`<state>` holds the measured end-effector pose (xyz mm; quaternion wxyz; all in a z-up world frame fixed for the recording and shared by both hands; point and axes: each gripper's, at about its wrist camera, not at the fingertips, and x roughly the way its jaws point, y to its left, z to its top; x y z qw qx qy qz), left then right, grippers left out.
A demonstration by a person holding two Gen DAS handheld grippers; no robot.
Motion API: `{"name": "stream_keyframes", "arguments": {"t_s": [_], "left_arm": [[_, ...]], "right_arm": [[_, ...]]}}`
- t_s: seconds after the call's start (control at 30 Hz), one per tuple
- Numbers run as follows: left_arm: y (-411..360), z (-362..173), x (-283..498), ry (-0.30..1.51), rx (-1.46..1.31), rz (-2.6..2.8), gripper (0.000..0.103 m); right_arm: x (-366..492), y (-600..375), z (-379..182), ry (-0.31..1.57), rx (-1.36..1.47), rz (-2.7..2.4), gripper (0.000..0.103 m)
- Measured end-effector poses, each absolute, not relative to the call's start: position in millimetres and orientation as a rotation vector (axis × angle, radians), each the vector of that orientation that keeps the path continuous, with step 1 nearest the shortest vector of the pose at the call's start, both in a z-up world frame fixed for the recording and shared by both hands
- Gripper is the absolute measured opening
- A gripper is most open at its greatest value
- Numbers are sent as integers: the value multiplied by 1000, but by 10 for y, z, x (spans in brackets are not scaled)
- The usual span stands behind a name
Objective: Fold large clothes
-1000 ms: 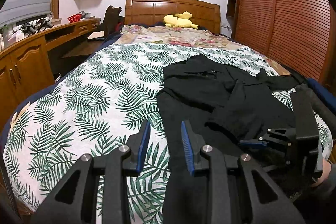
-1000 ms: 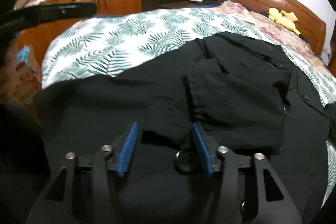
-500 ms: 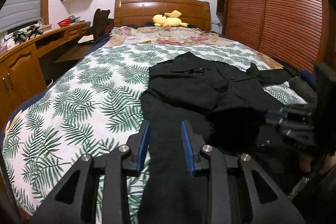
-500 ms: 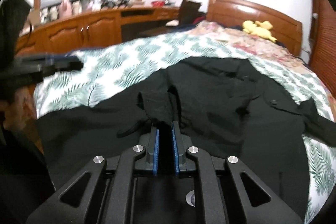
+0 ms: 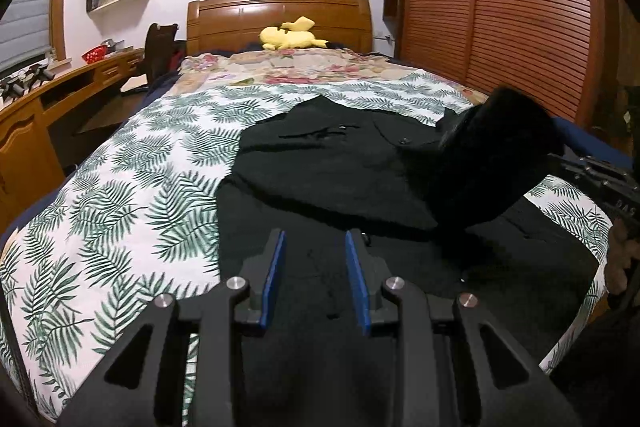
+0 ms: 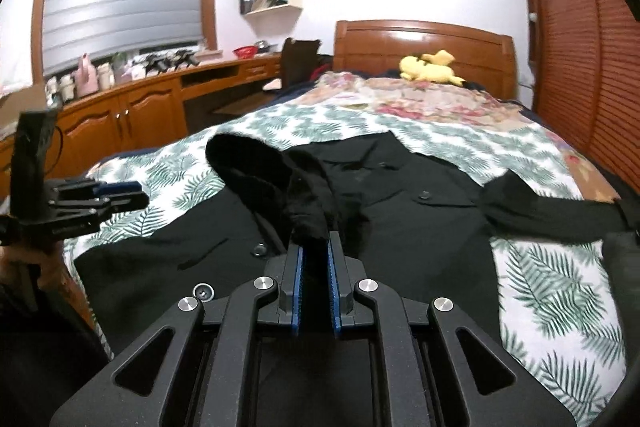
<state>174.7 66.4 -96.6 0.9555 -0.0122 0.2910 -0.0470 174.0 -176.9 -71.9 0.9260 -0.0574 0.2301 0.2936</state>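
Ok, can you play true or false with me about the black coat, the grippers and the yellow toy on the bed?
1. The right gripper is pinching part of the black coat. True.
2. The left gripper is holding the coat too. False: it is open and holds nothing.
3. The yellow toy lies by the headboard. True.
4. The coat is folded into a neat square. False: it is spread out, one sleeve lifted.
5. The bedsheet has stripes. False: green leaves.
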Motion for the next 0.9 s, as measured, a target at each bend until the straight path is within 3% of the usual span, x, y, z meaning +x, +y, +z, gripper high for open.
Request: {"name": "stream_keyframes", "arguments": {"t_s": [0.57, 0.67, 0.7, 0.73, 0.9], "left_arm": [[90, -996, 1846, 602, 22, -173, 28], [17, -996, 1836, 600, 34, -177, 28], [1, -998, 1834, 601, 35, -180, 28], [-4, -999, 1835, 603, 36, -182, 28], [-73, -1036, 1795, 606, 53, -188, 28]], "right_arm": [[1784, -2270, -1086, 638, -110, 445, 9], [1771, -2314, -1043, 608, -122, 414, 25], [1763, -2349, -1020, 590, -126, 407, 41], [1747, -2378, -990, 578, -123, 408, 51], [1748, -2461, -872, 542, -85, 454, 51]]}}
